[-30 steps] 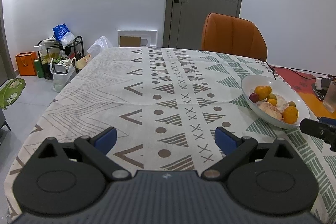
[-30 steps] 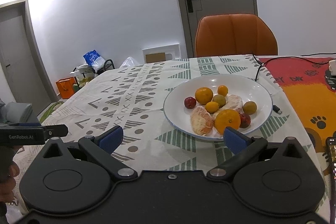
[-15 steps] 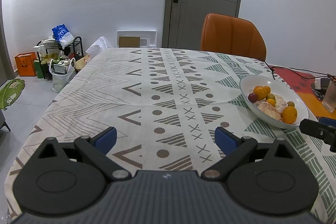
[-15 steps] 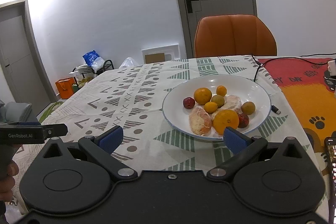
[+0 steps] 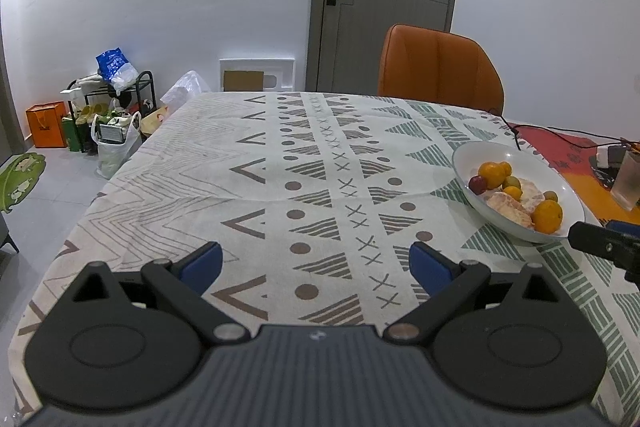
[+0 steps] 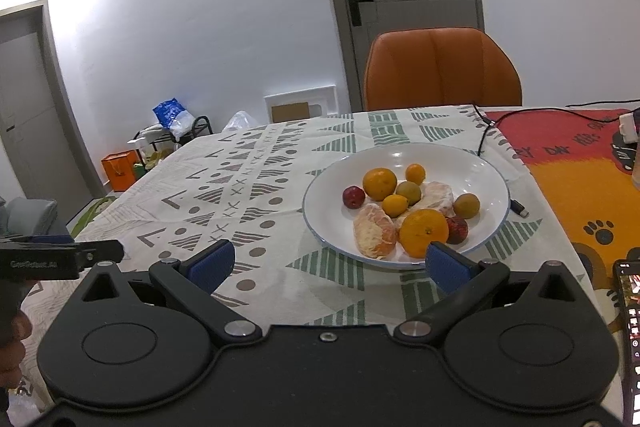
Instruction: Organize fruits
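Observation:
A white plate (image 6: 486,171) on the patterned tablecloth holds several fruits: a large orange (image 6: 424,231), a second orange (image 6: 379,183), peeled citrus pieces (image 6: 375,230), small yellow-green fruits and red plums (image 6: 353,196). My right gripper (image 6: 328,263) is open and empty, just in front of the plate's near rim. My left gripper (image 5: 316,265) is open and empty over bare cloth, with the plate (image 5: 476,151) off to its right. The right gripper's finger shows at the left wrist view's right edge (image 5: 600,247).
An orange chair (image 6: 442,69) stands at the table's far side. A black cable (image 6: 486,131) and a small USB plug (image 6: 519,207) lie right of the plate, on a red-orange mat (image 6: 580,179). A phone (image 6: 630,327) lies at the right edge. Bags and a rack (image 5: 108,107) stand on the floor at left.
Both grippers have drifted slightly; the plate sits a little farther left and lower in the right wrist view. Both stay open and empty.

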A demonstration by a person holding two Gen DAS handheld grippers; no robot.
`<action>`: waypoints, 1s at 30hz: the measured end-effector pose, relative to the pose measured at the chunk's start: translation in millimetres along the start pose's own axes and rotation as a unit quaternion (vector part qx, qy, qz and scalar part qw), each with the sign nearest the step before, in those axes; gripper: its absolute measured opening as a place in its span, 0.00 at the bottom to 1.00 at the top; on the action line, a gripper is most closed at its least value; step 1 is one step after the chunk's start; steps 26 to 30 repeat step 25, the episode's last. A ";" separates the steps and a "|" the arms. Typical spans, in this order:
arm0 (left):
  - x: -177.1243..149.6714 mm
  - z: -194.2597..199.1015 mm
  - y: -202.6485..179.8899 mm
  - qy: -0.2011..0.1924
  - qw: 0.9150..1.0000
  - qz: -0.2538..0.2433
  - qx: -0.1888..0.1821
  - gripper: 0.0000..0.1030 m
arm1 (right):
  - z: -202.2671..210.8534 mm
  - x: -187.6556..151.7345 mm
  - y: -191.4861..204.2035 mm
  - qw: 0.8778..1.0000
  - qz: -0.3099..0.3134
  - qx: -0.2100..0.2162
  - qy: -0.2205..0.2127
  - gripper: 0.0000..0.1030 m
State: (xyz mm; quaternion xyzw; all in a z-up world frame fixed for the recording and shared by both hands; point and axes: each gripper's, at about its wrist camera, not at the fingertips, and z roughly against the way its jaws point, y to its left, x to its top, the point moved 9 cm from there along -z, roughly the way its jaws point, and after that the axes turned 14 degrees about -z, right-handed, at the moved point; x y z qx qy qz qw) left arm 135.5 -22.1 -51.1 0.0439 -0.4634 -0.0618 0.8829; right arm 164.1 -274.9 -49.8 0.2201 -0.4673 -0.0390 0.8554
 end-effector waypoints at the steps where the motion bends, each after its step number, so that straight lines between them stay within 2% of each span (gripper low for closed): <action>1: -0.2 0.8 0.4 -0.001 1.000 0.002 -0.001 0.96 | 0.8 0.2 0.3 1.000 0.000 -0.001 -0.002 1.00; 8: 2.0 5.0 -0.9 -0.008 1.000 0.006 -0.015 0.96 | 3.8 2.0 3.2 1.000 0.005 -0.010 -0.009 1.00; 30: 4.5 5.6 -7.2 -0.011 1.000 -0.013 -0.014 0.96 | 3.8 -2.2 -0.3 1.000 -0.001 -0.012 -0.008 1.00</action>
